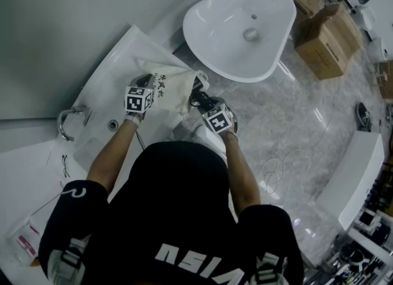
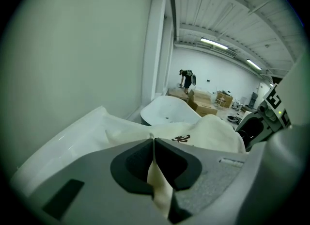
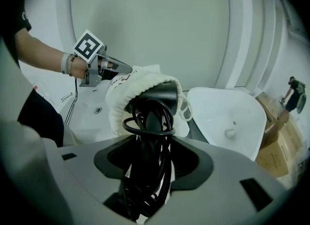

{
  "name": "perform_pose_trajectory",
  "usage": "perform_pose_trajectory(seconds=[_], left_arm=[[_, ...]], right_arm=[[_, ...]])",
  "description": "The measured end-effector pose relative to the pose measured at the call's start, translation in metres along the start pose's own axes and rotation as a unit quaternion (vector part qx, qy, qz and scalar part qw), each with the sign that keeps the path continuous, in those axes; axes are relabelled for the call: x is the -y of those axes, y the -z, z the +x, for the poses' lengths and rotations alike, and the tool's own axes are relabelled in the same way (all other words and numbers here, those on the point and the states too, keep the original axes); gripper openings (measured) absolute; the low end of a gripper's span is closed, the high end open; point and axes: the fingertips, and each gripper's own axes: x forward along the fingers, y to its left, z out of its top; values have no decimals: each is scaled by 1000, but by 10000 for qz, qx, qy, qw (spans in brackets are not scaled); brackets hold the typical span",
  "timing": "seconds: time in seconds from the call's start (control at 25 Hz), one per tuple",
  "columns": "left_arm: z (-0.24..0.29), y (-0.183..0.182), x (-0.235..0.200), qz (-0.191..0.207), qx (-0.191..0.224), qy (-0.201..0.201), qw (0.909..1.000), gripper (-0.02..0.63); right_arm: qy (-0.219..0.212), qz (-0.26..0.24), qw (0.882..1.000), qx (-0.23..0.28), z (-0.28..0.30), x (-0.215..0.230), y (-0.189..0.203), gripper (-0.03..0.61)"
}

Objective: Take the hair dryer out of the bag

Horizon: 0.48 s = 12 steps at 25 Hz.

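Left tongs (image 2: 154,144) are clenched on a fold of the cream bag (image 2: 213,132), which lies on the white surface (image 2: 63,141) next to an oval basin (image 1: 239,26). Right tongs (image 3: 149,156) grasp the dryer (image 3: 162,94) by its handle (cord (image 3: 147,170) wound round it); its head sits just inside the bag's open mouth

1. A white oval basin (image 1: 239,26) stands on the grey marbled floor (image 1: 307,112).
2. Brown cardboard boxes (image 1: 325,38) sit just beside the basin.
3. A chrome faucet (image 1: 72,111) curves at the rim of a white rectangular tub (image 1: 116,69).
4. A person (image 2: 186,79) bends over boxes at the floor's far edge.
5. Strip lights (image 2: 213,43) glow overhead.
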Motion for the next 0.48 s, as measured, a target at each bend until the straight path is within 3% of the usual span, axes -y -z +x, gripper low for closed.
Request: perform_pose_trajectory(seconds=[0.24,0.36,0.48], left_arm=[[2,4,-7,-49,-73,-138,9999,9],[0,3,-8,38,-36,-161,9999,91],[-2,0,-5,29,19,-76,10000,101]], right_arm=[[292,613,9976,145,-14,28,7,212],[427,880,9951,169,-25,43,12,212],[578,1212,9900,423,-37,60,8,212]])
